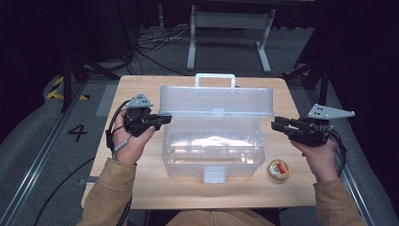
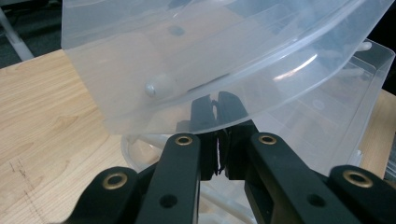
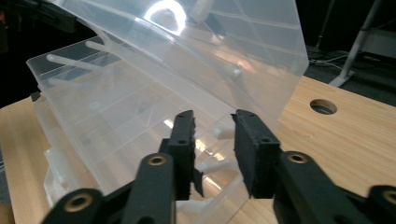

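Lid (image 2: 196, 60) edge pinched between left jaws.

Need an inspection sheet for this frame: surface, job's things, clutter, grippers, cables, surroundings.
Surface: wooden table, a round hole in it in the right gripper view.
Job's things: clear plastic box at mid table; its lid stands raised, handle on its top edge.
Clutter: small round container with something red inside, right of the box.
Grippers: left gripper shut on the lid's edge; right gripper open beside the lid's other end, nothing pressed between the pads.
Cables: one trails from each gripper; more lie on the floor behind the table.
Surroundings: dark room, grey floor, white metal frame behind, a "4" marked on the floor at left.
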Motion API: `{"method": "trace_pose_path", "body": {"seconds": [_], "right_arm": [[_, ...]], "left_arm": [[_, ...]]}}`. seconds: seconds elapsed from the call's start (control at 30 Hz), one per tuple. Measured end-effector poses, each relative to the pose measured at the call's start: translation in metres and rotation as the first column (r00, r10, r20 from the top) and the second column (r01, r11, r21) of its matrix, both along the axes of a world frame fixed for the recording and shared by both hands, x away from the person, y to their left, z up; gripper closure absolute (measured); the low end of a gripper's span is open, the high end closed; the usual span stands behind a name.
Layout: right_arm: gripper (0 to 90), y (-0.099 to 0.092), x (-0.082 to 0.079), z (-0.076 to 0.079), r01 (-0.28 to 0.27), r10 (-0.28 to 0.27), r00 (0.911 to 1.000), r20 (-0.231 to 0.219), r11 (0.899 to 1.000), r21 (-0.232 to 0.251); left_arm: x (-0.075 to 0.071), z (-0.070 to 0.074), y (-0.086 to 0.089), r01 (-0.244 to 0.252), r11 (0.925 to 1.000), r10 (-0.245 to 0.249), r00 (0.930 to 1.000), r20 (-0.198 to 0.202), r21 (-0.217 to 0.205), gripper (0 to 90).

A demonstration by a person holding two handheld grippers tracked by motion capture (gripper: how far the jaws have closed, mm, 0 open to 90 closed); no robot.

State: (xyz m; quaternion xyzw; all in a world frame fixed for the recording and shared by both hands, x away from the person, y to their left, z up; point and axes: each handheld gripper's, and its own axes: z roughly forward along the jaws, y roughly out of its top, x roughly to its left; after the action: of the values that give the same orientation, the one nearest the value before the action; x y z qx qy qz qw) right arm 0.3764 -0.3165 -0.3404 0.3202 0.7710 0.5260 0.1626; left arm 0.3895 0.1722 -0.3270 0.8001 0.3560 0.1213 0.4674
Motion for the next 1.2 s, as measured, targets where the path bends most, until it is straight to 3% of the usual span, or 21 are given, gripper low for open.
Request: {"method": "trace_pose_path", "body": {"seconds": [0.23, 0.43, 0.73, 0.93, 1.2], "right_arm": [[54.3, 0.002, -0.001, -0.001, 0.036, -0.036, 0.9993, 0.003, 0.999, -0.005], [52.8, 0.007, -0.003, -0.001, 0.080, -0.078, 0.9960, 0.043, 0.996, -0.045], [51.1, 0.019, 0.002, 0.001, 0.132, -0.130, 0.9899, 0.056, 0.991, -0.032], [49.8, 0.039, 0.008, 0.004, 0.192, -0.188, 0.9772, 0.099, 0.981, -0.032], [49.1, 0.045, 0.012, 0.009, 0.252, -0.249, 0.9607, 0.123, 0.968, -0.008]], "left_arm": [[0.002, 0.001, 0.000, 0.003, 1.0000, -0.003, 1.0000, 0.003, -0.003, 86.0], [0.003, 0.002, 0.000, 0.001, 1.0000, -0.001, 1.0000, 0.007, -0.002, 85.8], [0.004, 0.003, 0.000, -0.002, 1.0000, 0.002, 0.9999, 0.012, 0.000, 85.4], [0.006, 0.004, -0.001, 0.003, 1.0000, -0.003, 0.9998, 0.020, 0.001, 84.5], [0.009, 0.006, 0.000, 0.009, 1.0000, -0.009, 0.9998, 0.020, -0.002, 83.9]]}}
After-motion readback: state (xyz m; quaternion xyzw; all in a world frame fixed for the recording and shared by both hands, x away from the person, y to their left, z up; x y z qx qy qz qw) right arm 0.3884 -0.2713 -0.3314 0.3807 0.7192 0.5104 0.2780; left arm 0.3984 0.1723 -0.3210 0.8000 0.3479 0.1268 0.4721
